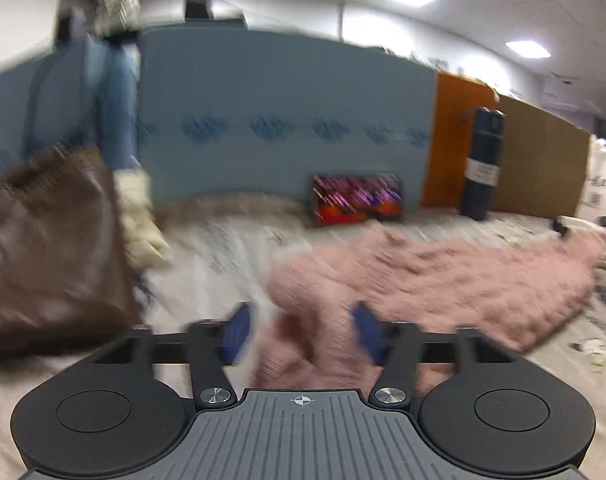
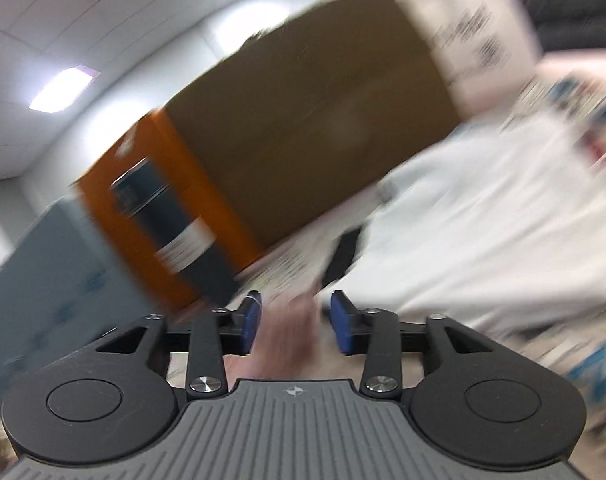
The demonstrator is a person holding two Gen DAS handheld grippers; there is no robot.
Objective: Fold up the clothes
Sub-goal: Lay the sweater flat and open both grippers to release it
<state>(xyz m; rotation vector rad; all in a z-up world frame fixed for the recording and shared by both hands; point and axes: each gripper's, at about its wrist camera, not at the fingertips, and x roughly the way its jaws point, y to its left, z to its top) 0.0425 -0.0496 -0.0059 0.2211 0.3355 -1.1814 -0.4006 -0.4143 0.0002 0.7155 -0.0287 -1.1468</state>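
A pink fuzzy sweater (image 1: 443,276) is lying spread across the pale printed bedcover (image 1: 231,248), its near end bunching up toward the left gripper (image 1: 301,334). That gripper's blue pads (image 1: 239,332) are standing wide apart with the pink knit lying between them, and neither pad is pressing on it. In the right wrist view the right gripper (image 2: 296,326) is standing partly open, its blue pads (image 2: 345,328) flanking a blurred strip of pink fabric (image 2: 291,328) without visibly pinching it. A brown bag (image 1: 51,256) is sitting at the left with cream fabric (image 1: 139,220) just beside it; whether anything is inside cannot be told. A dark blue bottle (image 1: 483,164) is standing upright against an orange panel (image 1: 451,140) next to a brown cardboard box (image 1: 543,168); its white label is blurring too much to read. A small screen (image 1: 357,200) with red and purple shapes is leaning on the blue partition (image 1: 283,108). White printed fabric (image 2: 483,220) is lying at the right, its blue lettering staying unreadable.
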